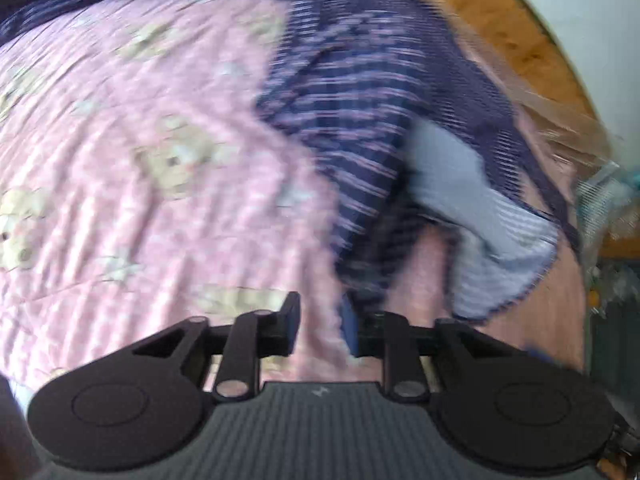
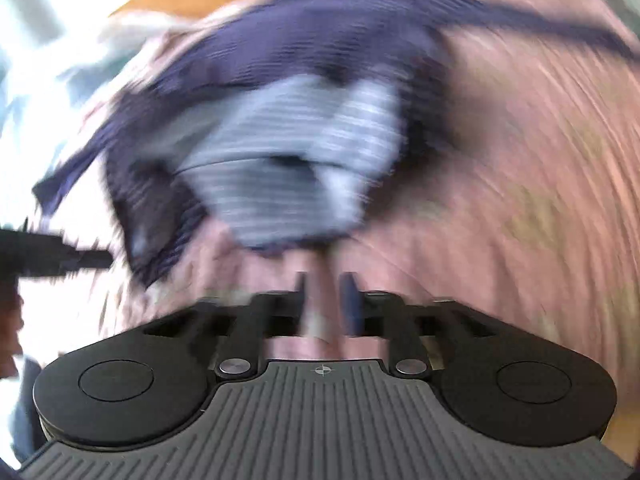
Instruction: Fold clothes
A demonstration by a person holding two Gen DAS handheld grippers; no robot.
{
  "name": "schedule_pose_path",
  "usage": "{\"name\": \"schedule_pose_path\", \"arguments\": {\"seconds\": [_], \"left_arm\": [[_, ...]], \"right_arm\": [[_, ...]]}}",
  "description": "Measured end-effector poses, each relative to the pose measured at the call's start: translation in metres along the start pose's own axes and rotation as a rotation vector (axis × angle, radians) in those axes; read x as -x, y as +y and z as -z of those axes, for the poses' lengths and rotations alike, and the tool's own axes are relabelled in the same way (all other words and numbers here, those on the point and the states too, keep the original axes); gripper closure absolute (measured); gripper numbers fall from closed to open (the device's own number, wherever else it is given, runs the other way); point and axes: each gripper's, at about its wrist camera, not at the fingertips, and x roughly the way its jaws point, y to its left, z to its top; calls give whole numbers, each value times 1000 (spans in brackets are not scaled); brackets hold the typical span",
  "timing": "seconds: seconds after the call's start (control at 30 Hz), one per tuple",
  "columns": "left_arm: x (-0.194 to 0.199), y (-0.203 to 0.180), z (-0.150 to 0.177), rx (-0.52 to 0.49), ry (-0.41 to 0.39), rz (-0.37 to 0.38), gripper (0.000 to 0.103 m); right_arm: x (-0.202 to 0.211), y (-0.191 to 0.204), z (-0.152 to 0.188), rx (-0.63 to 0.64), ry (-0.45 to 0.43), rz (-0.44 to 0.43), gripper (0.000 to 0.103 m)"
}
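Left wrist: unlabelled striped garment (image 1: 360,128)

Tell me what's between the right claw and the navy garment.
Only bare pink quilt, seen in the right wrist view, separates the right claw from the navy garment.

A navy garment (image 1: 360,120) with thin pale stripes lies crumpled on the pink bedspread (image 1: 120,160), partly turned over so its lighter grey-blue inside (image 2: 288,152) shows. Both views are blurred.
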Motion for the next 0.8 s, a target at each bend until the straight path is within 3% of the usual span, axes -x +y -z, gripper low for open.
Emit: {"name": "schedule_pose_path", "arguments": {"seconds": [0.03, 0.07, 0.13, 0.2, 0.23, 0.27, 0.33, 0.4, 0.43, 0.5, 0.63, 0.73, 0.8], "left_arm": [[0, -11, -2, -37, -8, 16, 47], [-3, -21, -4, -81, -20, 10, 39], [-13, -38, -8, -151, -40, -9, 39], [-25, -48, -14, -195, -52, -27, 41], [-32, -53, -17, -216, -58, -36, 46], [-34, -53, -20, -204, -60, -38, 53], [-18, -39, -14, -134, -80, 53, 53], [-16, -23, -9, -29, -76, 180, 44], [-20, -15, -6, 31, -67, 247, 33], [-31, -1, 1, 147, -48, 354, 28], [-55, 13, 12, 344, -22, 512, 27], [-64, 11, 16, 415, -24, 609, 16], [-70, 8, 16, 442, -23, 632, 15]], "right_arm": [[-6, 18, -4, 125, -33, 18, 33], [-16, 34, -7, 248, -53, 44, 33], [-42, 51, -9, 446, -33, 100, 38], [-70, 60, -11, 604, 36, 135, 61], [-78, 62, -14, 654, 72, 141, 96], [-77, 60, -18, 669, 80, 151, 103], [-57, 50, -41, 553, 45, 91, 103], [-35, 34, -67, 327, 12, -28, 103], [-26, 23, -80, 184, 0, -107, 103], [-17, 8, -93, -48, -9, -234, 103], [-13, -21, -88, -417, -16, -409, 103], [-12, -38, -73, -646, -16, -513, 103], [-26, -36, -57, -690, 41, -500, 103]]}}
